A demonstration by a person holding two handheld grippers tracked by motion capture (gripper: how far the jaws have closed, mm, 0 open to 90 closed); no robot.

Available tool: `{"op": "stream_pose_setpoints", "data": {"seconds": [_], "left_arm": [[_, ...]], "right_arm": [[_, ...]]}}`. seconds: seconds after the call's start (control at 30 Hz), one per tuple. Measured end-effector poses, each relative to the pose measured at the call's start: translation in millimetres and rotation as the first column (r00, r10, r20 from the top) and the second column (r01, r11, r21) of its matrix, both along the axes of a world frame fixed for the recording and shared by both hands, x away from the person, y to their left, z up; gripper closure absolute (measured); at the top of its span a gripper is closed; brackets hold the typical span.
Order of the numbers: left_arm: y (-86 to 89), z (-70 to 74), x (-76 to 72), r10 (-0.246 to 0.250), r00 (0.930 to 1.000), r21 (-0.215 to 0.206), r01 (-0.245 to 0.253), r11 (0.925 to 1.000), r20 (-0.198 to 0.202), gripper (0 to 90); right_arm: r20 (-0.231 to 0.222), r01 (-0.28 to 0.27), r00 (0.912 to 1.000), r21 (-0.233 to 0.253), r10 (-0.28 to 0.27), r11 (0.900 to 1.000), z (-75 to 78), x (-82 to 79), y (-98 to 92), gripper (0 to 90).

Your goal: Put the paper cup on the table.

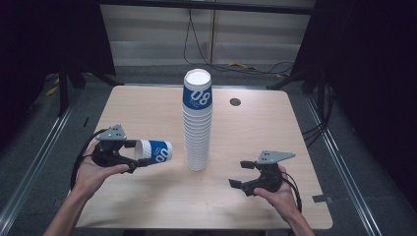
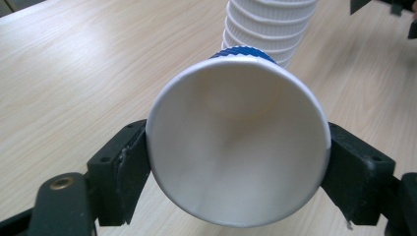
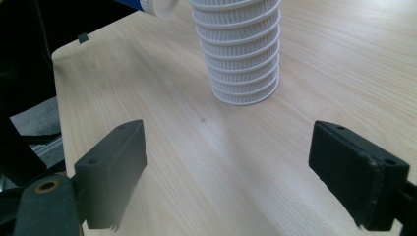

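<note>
One loose cup was clamped sideways in the left gripper, jaws squeezing its rim end, open mouth facing the camera in the left gripper view, hanging over the table's left half. Just to its right stood the tall cup stack, upside down, dead centre, base nearer the front edge. The right gripper hovered over the front right part, jaws spread wide, nothing in them. My worry: that tower looked wobbly, so swinging the held cup toward it carelessly could knock the whole thing over, and squeezing a paper rim that hard could crease it
</note>
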State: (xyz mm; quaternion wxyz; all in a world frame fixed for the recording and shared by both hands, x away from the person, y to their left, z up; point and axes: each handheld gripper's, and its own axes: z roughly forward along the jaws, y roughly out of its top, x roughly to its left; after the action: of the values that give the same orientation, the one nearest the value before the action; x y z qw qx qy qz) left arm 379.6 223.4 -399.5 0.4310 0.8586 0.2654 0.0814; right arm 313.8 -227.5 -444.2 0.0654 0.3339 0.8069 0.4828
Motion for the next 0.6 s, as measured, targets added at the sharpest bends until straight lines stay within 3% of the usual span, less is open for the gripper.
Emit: {"op": "stream_pose_setpoints", "data": {"seconds": [0.2, 0.27, 0.33, 0.4, 0.43, 0.5, 0.6], "left_arm": [[2.5, 6.0, 8.9, -0.004, 1.0, 0.087, 0.004, 0.9962, 0.005, 19.6], [3.2, 7.4, 13.1, -0.002, 0.9999, 0.102, 0.003, 0.9948, -0.013, 19.6], [2.5, 9.7, 16.7, 0.002, 0.9997, 0.151, 0.002, 0.9886, -0.025, 19.6], [3.5, 11.8, 21.1, 0.015, 0.9991, 0.172, -0.008, 0.9851, -0.041, 19.6], [5.2, 14.2, 22.5, 0.025, 0.9994, 0.183, -0.019, 0.9829, -0.026, 19.6], [11.4, 19.2, 25.7, 0.022, 0.9989, 0.166, -0.015, 0.986, -0.041, 19.6], [16.4, 21.0, 31.3, 0.021, 0.9981, 0.22, -0.008, 0.9754, -0.057, 19.6]], "right_arm": [[0.014, 0.03, 0.9994, 0.0, -0.03, 1.0, -0.7, -0.2, -1.8, 14.7], [0.011, 0.036, 0.9993, 0.005, -0.036, 0.999, -1.2, -0.7, -2.5, 14.8], [0.016, 0.043, 0.9989, 0.002, -0.043, 0.999, -1.5, -0.2, -3.0, 14.9], [0.016, 0.038, 0.9991, 0.003, -0.038, 0.999, -1.7, 0.9, -2.5, 14.9], [0.012, 0.029, 0.9995, 0.002, -0.029, 1.0, -1.6, 1.2, -1.7, 14.9], [0.006, 0.011, 0.9999, -0.004, -0.011, 1.0, -1.2, 1.0, 0.4, 14.9], [0.002, 0.001, 1.0, -0.011, -0.001, 1.0, -2.0, 0.2, 2.0, 15.0]]}}
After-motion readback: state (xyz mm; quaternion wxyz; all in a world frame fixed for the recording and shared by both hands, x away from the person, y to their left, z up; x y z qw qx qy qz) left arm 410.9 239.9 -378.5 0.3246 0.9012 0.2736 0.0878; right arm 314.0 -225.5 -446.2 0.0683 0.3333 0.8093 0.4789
